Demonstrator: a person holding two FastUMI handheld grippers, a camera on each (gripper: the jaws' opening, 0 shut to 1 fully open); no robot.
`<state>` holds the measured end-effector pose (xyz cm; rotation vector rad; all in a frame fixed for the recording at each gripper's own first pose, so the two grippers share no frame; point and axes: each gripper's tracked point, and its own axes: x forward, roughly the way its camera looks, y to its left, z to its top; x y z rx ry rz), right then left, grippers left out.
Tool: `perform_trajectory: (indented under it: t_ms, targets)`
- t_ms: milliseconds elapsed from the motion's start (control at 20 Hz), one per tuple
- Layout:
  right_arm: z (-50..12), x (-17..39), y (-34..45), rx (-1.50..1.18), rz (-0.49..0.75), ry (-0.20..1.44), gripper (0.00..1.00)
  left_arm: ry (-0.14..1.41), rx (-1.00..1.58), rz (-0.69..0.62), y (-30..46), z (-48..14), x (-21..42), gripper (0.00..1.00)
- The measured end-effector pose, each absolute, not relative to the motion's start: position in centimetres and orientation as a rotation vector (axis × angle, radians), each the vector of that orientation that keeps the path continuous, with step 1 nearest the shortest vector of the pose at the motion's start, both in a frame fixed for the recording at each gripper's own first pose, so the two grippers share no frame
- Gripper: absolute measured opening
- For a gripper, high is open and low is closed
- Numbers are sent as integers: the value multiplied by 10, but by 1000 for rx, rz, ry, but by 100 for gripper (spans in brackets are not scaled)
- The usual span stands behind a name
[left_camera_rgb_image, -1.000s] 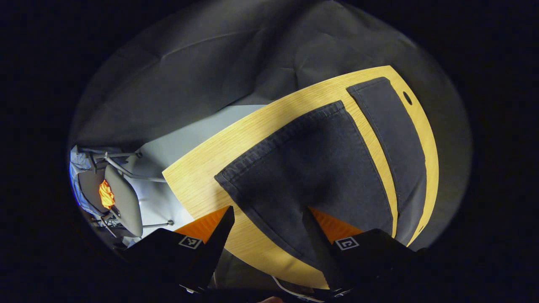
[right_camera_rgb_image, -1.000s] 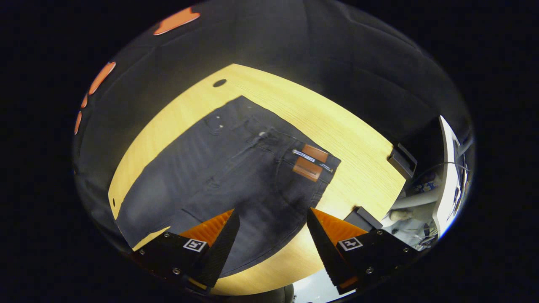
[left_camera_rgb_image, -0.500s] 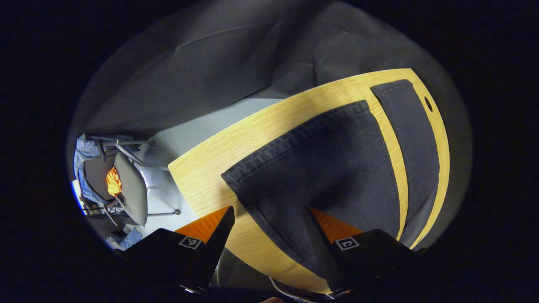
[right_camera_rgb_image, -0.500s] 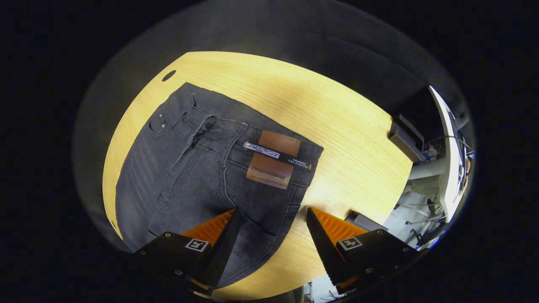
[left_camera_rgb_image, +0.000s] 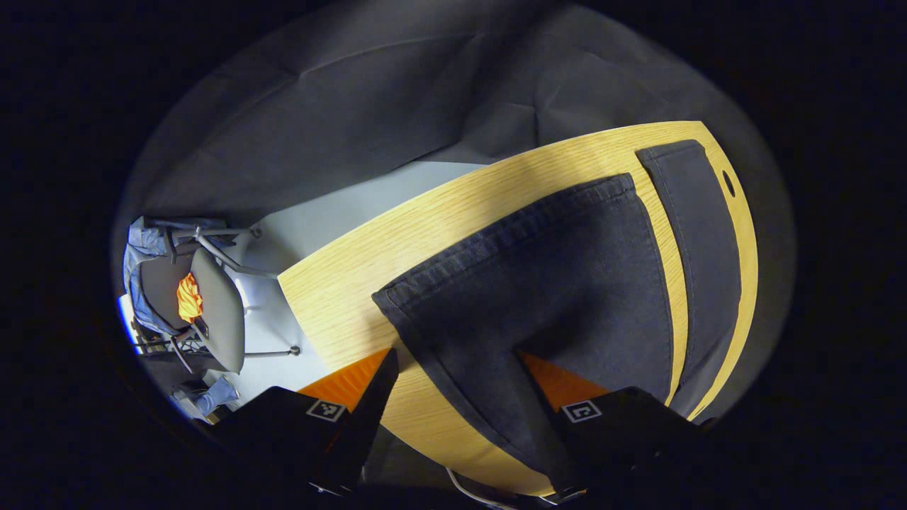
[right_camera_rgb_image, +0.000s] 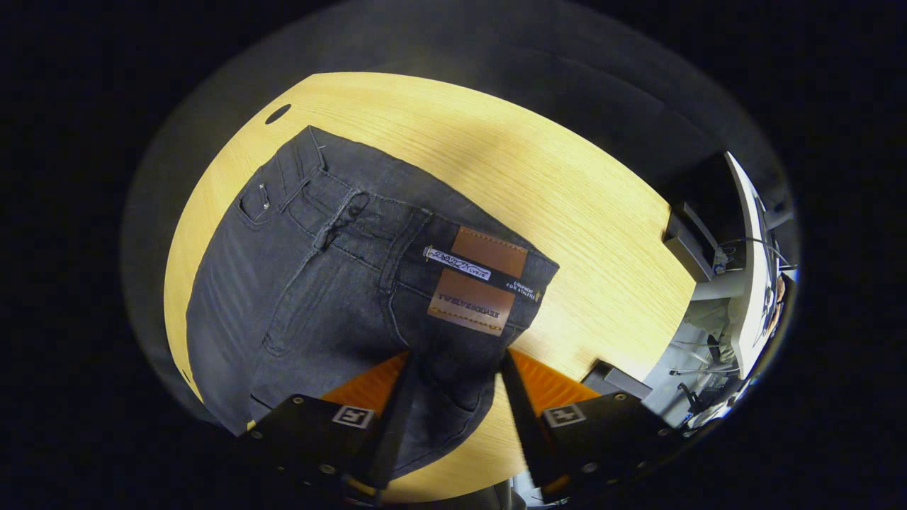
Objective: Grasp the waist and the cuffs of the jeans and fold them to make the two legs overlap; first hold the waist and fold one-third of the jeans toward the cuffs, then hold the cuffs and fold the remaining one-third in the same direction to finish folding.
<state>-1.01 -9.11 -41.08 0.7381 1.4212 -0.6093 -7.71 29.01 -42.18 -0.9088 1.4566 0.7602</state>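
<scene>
Wooden table (right_camera_rgb_image: 567, 205) bears jeans (right_camera_rgb_image: 319, 283) — chair (left_camera_rgb_image: 212, 312) beside; left gripper (left_camera_rgb_image: 453, 382) agape, right gripper (right_camera_rgb_image: 453, 375) narrowed astride waist.

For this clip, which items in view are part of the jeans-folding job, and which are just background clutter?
Part of the job:
- jeans, laid out on the table
- left gripper, at a leg cuff
- right gripper, at the waist

Lying about:
- chair on the floor
- dark boxes at the table edge
</scene>
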Motion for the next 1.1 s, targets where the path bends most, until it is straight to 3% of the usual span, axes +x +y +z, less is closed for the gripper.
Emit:
perform_trajectory:
  t_ms: [50, 200, 250, 300, 350, 600, 700, 1100]
  targets:
    - [-411, -9, -90, 728, -592, 1414, 57, 1452, -897, 748, 291, -422, -72, 78]
    - [-406, -6, -84, 759, -525, 1358, 50, 1397, -916, 724, 293, -422, -65, 30]
    - [-399, -4, -84, 846, -564, 1338, 34, 1368, -921, 697, 292, -421, -65, 14]
    - [-408, 0, -85, 904, -579, 1300, 19, 1330, -940, 682, 288, -423, -66, 14]
    - [-405, -4, -83, 936, -563, 1294, 19, 1316, -945, 660, 290, -420, -61, 2]
    - [-403, -1, -81, 976, -525, 1250, 18, 1206, -957, 588, 292, -406, -55, 2]
    - [-396, 0, -79, 1000, -507, 1238, 7, 1147, -965, 553, 293, -395, -53, 2]
    - [-348, 32, -83, 1259, -428, 948, 7, 902, -985, 372, 290, -322, -11, 2]
